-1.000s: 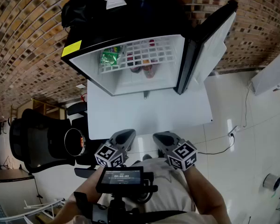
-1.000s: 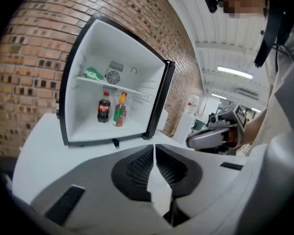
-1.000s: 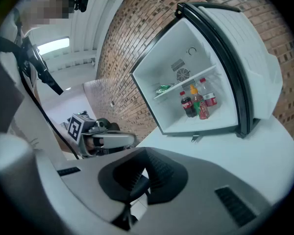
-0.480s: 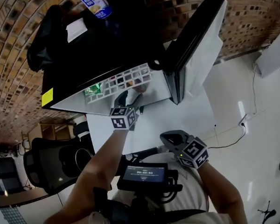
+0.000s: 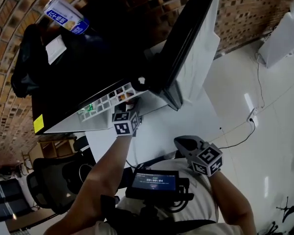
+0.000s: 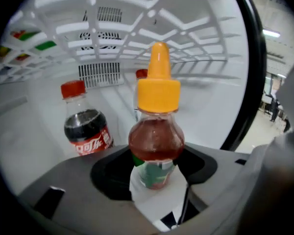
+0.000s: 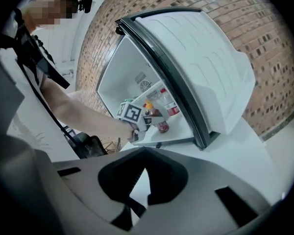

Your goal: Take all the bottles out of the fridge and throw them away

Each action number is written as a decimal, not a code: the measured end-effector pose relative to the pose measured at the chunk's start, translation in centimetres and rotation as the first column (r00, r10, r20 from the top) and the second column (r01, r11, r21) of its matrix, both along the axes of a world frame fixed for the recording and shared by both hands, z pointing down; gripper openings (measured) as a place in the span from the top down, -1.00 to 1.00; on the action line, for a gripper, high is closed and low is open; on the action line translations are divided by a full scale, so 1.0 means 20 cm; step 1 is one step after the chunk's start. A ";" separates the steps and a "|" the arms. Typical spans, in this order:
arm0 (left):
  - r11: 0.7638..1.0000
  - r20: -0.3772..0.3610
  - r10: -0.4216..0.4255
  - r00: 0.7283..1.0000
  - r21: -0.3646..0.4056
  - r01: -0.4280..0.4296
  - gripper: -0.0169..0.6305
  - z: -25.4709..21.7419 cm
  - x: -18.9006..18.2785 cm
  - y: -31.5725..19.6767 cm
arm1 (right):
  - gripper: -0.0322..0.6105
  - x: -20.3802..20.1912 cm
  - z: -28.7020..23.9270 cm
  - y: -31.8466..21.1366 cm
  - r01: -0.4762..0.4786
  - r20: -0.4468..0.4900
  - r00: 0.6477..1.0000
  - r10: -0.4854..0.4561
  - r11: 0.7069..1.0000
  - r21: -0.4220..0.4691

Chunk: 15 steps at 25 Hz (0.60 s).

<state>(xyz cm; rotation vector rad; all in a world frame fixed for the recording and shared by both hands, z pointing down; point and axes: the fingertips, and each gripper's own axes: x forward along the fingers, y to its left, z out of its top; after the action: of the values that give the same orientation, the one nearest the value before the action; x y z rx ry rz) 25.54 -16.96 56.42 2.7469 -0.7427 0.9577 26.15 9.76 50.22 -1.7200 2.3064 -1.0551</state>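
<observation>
Now deep in the open fridge (image 5: 103, 58), my left gripper (image 5: 131, 112) has its jaws spread wide and just closing in on the orange-capped bottle (image 6: 157, 146). It stands upright between them at centre frame of the left gripper view, and the pads do not yet press it. A cola bottle (image 6: 85, 126) stands just beside it at left, with a third red cap (image 6: 142, 74) behind. My right gripper (image 5: 182, 142) hangs over the white table (image 5: 186, 116) at lower right of the head view, jaws together on nothing. As I judge it, the danger is a grip on the bottle's rounded body. An off-centre squeeze could tip it into the cola, and lifting too high on the way out could snag its tall cap on the wire shelf (image 6: 137, 13) overhead.
</observation>
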 end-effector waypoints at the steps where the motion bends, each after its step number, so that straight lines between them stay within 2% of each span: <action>1: 1.000 0.015 0.028 0.999 0.012 -0.028 0.05 -0.01 -0.05 0.07 | 0.89 -0.01 0.01 -0.02 0.023 0.004 1.000 -0.023 1.000 0.004; 5: 0.997 0.019 0.080 0.997 0.012 -0.080 0.05 -0.13 -0.36 0.45 | 0.89 -0.08 0.02 -0.09 0.173 0.013 0.985 -0.174 0.985 0.020; 8: 0.998 0.002 0.054 0.999 -0.009 -0.054 0.05 -0.18 -0.67 0.63 | 0.89 -0.13 0.03 -0.20 0.257 -0.012 0.966 -0.257 0.966 0.011; 10: 1.000 0.038 -0.027 0.999 -0.006 0.028 0.05 -0.17 -1.02 0.67 | 0.89 -0.25 0.05 -0.27 0.320 -0.018 0.947 -0.320 0.947 -0.005; 12: 0.988 0.095 -0.156 0.983 0.001 0.156 0.05 -0.14 -1.45 0.69 | 0.89 -0.42 0.06 -0.31 0.381 -0.014 0.924 -0.381 0.924 -0.022; 14: 0.951 0.138 -0.306 0.942 0.003 0.309 0.05 -0.12 -1.89 0.68 | 0.89 -0.62 0.06 -0.33 0.435 -0.017 0.900 -0.436 0.900 -0.033; 15: 0.921 0.150 -0.386 0.910 0.003 0.390 0.05 -0.11 -2.11 0.67 | 0.89 -0.73 0.06 -0.34 0.460 -0.018 0.887 -0.461 0.887 -0.039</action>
<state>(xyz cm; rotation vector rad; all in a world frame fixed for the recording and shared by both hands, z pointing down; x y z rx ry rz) -16.63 -3.65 54.22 2.3850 -1.2328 1.0726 11.58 3.00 51.36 -1.2172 2.8114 -1.1409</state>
